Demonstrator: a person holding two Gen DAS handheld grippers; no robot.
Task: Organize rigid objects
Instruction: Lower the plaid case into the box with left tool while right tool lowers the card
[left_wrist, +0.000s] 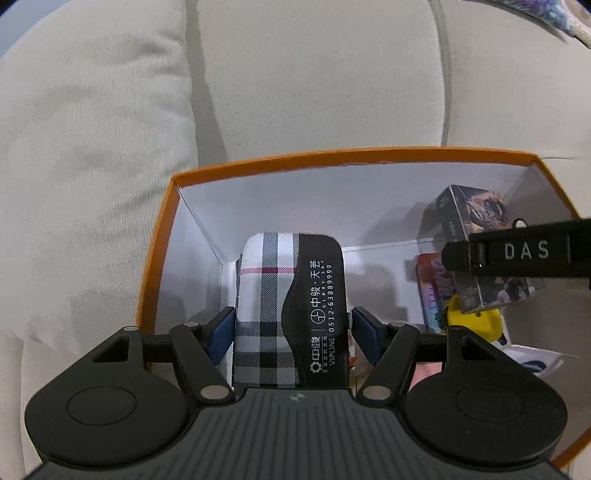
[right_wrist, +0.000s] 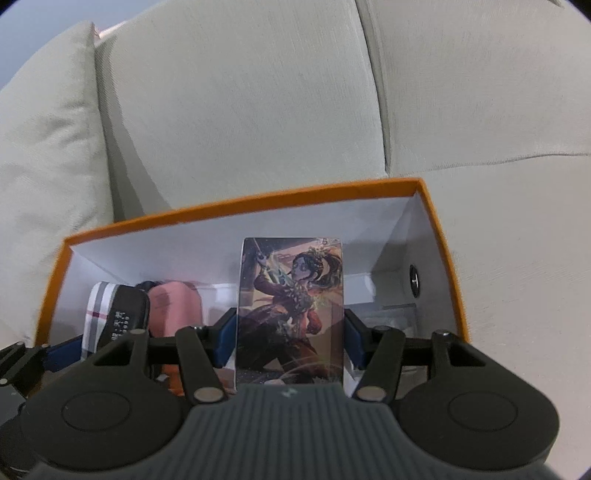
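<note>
Pale fabric sofa cushions (left_wrist: 314, 85) behind

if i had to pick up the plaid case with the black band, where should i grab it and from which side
Across its two long side edges, near the middle, coming in from above along its length. The plaid case is a long, narrow, flat-sided block, so its width fits between the pads. That is how the left gripper holds it now, a blue pad on each side, over the orange box.
</note>
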